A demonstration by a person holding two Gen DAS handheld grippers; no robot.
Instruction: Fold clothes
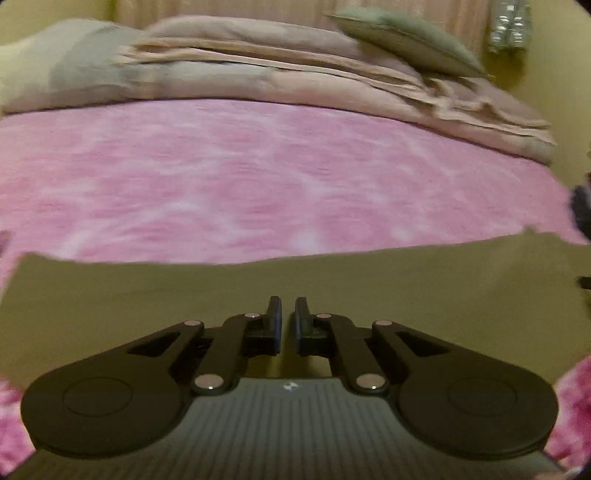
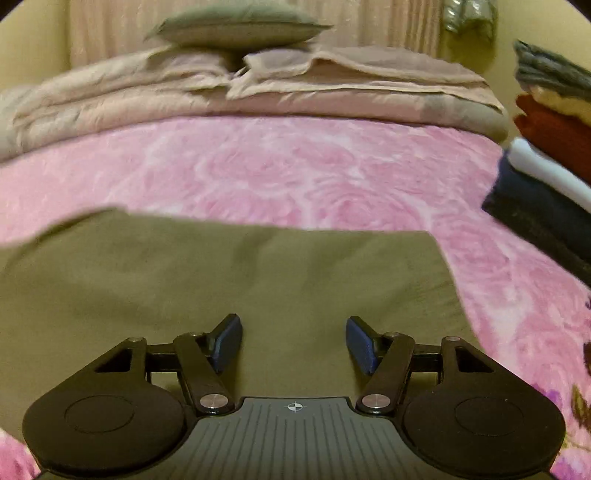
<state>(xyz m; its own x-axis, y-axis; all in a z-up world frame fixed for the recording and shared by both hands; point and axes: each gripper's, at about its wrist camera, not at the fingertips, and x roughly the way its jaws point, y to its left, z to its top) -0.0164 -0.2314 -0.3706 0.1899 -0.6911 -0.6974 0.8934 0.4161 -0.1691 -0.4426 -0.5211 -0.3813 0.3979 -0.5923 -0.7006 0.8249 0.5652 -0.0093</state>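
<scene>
An olive-green garment (image 1: 295, 280) lies flat on the pink bedspread (image 1: 258, 177), filling the lower half of both views. My left gripper (image 1: 288, 314) hovers over the garment, its black fingers nearly together and shut, with no cloth seen pinched between them. In the right wrist view the same garment (image 2: 229, 273) shows its right edge and far right corner. My right gripper (image 2: 293, 339) stands open above it, blue pads (image 2: 227, 341) wide apart and nothing between them.
A folded beige quilt (image 2: 258, 96) and a grey-green pillow (image 2: 240, 29) lie at the bed's head. A stack of folded clothes (image 2: 550, 162), dark blue, white, red and grey, sits on the bedspread (image 2: 295, 166) at the right. Yellow wall behind.
</scene>
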